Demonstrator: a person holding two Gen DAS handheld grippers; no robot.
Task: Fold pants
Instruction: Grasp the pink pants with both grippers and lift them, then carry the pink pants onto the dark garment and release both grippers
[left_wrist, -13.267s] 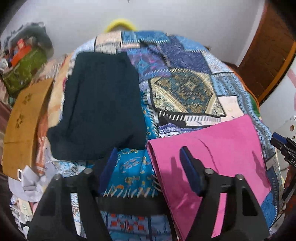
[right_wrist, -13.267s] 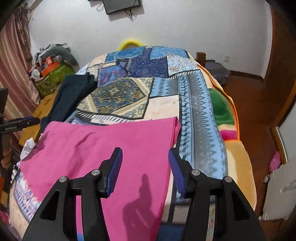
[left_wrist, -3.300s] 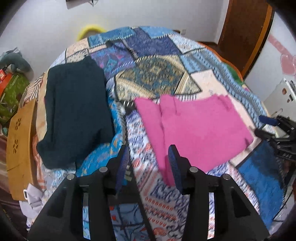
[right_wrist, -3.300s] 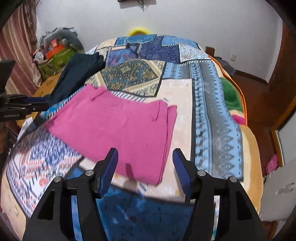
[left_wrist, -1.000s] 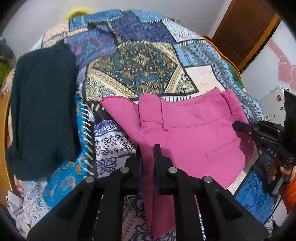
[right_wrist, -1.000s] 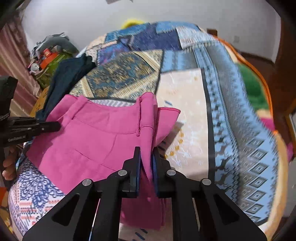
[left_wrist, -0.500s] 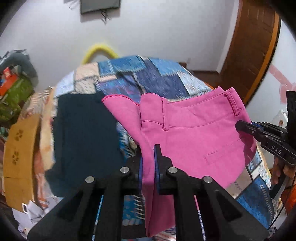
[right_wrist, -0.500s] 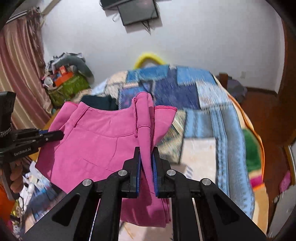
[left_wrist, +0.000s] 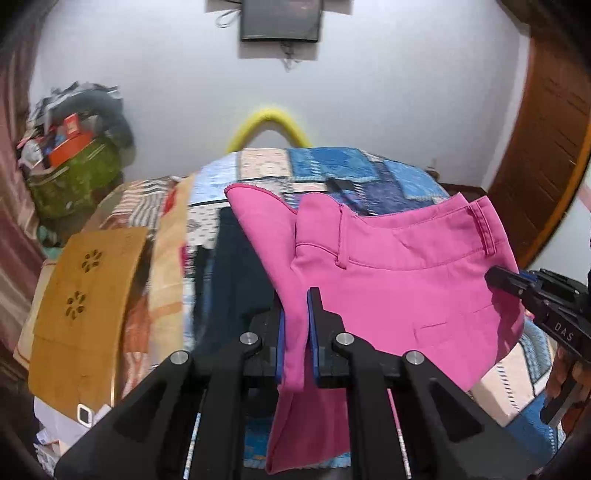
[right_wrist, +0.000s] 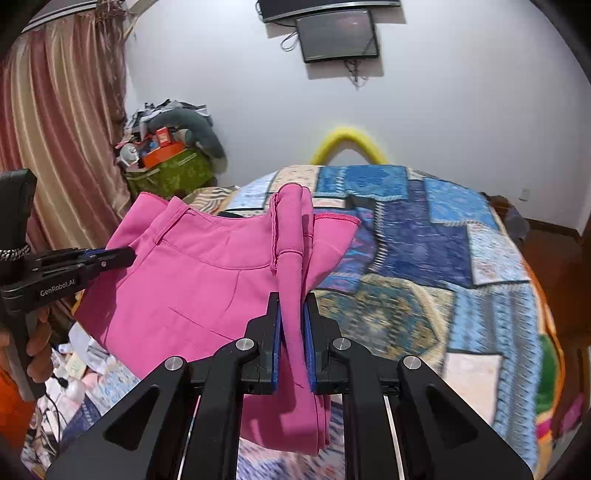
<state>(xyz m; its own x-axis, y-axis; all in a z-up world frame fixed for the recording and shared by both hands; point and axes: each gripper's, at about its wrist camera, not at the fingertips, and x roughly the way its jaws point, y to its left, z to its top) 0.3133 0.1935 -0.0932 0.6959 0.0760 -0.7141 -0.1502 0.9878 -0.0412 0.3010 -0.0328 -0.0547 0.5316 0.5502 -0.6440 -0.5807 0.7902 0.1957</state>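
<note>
Bedroom, patchwork bedspread (right_wrist: 424, 236), wall-mounted TV (right_wrist: 338, 33). Pink pants (left_wrist: 388, 280) held aloft above the bed. Left gripper (left_wrist: 295, 332) and right gripper (right_wrist: 291, 332) each clamped on bunched fabric.

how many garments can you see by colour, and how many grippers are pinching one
pink pants: 1
dark garment on the bed: 1
grippers shut on the pink pants: 2, left gripper and right gripper
total: 2 garments, 2 grippers
</note>
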